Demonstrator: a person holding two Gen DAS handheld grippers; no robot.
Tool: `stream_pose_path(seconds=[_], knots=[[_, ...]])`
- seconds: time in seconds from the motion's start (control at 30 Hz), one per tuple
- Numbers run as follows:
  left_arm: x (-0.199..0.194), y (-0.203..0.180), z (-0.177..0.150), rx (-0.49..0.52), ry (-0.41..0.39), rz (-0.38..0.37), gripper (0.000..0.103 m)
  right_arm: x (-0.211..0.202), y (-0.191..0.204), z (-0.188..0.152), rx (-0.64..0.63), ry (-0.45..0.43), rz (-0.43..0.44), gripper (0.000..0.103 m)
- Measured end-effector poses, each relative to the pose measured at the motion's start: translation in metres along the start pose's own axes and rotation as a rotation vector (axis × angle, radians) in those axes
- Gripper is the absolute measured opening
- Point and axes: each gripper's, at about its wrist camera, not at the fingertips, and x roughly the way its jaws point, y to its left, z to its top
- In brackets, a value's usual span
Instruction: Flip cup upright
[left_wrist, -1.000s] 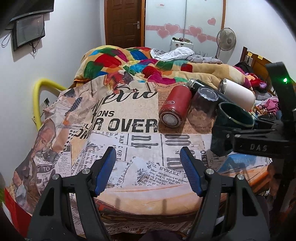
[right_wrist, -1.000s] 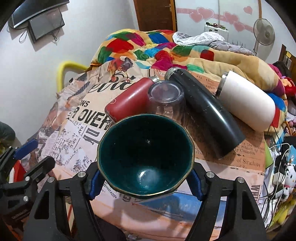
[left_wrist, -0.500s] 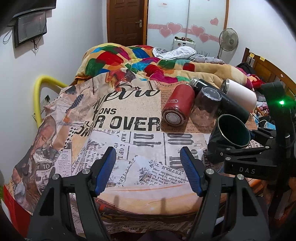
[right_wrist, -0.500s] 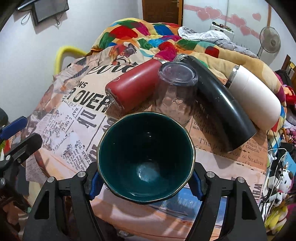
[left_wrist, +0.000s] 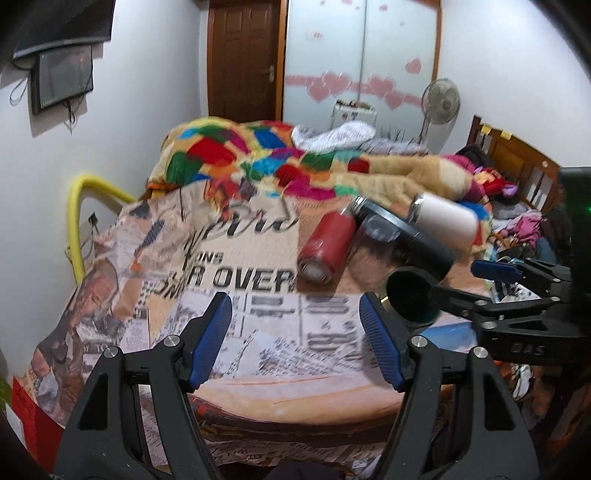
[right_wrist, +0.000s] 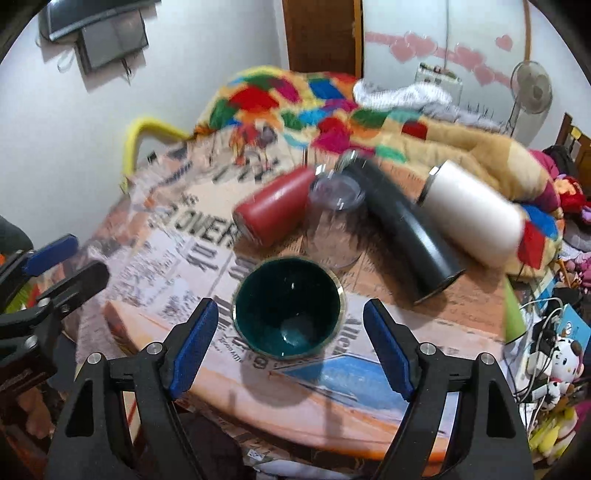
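Blurring w/ motion: cup (right_wrist: 288, 308), bottles (right_wrist: 402, 229).

The cup (right_wrist: 287, 307) is dark teal inside with a pale gilt rim. Behind it lie a red flask (right_wrist: 273, 210), a clear glass (right_wrist: 334, 225), a black flask (right_wrist: 402, 229) and a white one (right_wrist: 476, 212). The cloth (left_wrist: 236, 266) carries tan-and-black newsprint; the blanket (left_wrist: 236, 151) shows bright multicoloured patches. The tongs' pads (right_wrist: 194, 341) are blue.

The cup (right_wrist: 288, 308) is dark teal with a thin gold rim and a glossy inside. It stands upright with its mouth open to the top, on the newspaper-print cloth (right_wrist: 192, 236) near the front edge. At its 12 o'clock stands a clear glass (right_wrist: 334, 218), just beside it.
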Motion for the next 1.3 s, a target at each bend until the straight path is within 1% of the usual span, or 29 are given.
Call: stream_pose_path(seconds=[0.07, 0.2, 0.33, 0.5, 0.57, 0.63, 0.7, 0.77, 0.83, 0.87, 0.93, 1.0, 1.3], knots=[[-0.017, -0.008, 0.007, 0.010, -0.040, -0.010, 0.071, -0.034, -0.003, 0.001, 0.006, -0.077, -0.002, 0.078], [-0.060, -0.028, 0.022, 0.037, -0.146, -0.030, 0.071, -0.094, -0.007, 0.004, 0.021, -0.223, 0.001, 0.078], [-0.110, -0.045, 0.032, 0.051, -0.274, -0.054, 0.071, -0.157, -0.007, 0.001, 0.031, -0.390, -0.003, 0.079], [-0.162, -0.061, 0.035, 0.069, -0.409, -0.064, 0.073, -0.211, 0.002, -0.009, 0.022, -0.558, -0.011, 0.079], [-0.180, -0.066, 0.033, 0.073, -0.458, -0.056, 0.078, -0.227, 0.009, -0.015, 0.014, -0.612, -0.020, 0.079], [-0.194, -0.068, 0.029, 0.071, -0.501, -0.043, 0.082, -0.234, 0.014, -0.019, 0.008, -0.647, -0.030, 0.079], [-0.203, -0.069, 0.025, 0.065, -0.525, -0.033, 0.086, -0.239, 0.018, -0.024, 0.004, -0.670, -0.031, 0.080], [-0.210, -0.069, 0.021, 0.054, -0.538, -0.021, 0.092, -0.238, 0.021, -0.027, 0.002, -0.683, -0.035, 0.084], [-0.213, -0.067, 0.017, 0.044, -0.549, -0.001, 0.096, -0.238, 0.024, -0.032, -0.003, -0.693, -0.056, 0.092], [-0.215, -0.066, 0.016, 0.041, -0.551, 0.008, 0.099, -0.239, 0.026, -0.035, -0.007, -0.697, -0.072, 0.094], [-0.215, -0.065, 0.013, 0.030, -0.550, 0.018, 0.100, -0.238, 0.029, -0.038, -0.011, -0.698, -0.085, 0.100], [-0.215, -0.064, 0.009, 0.020, -0.541, 0.017, 0.101, -0.238, 0.030, -0.041, -0.008, -0.699, -0.091, 0.103], [-0.215, -0.061, 0.004, 0.008, -0.532, 0.025, 0.101, -0.241, 0.032, -0.046, -0.014, -0.702, -0.095, 0.103]])
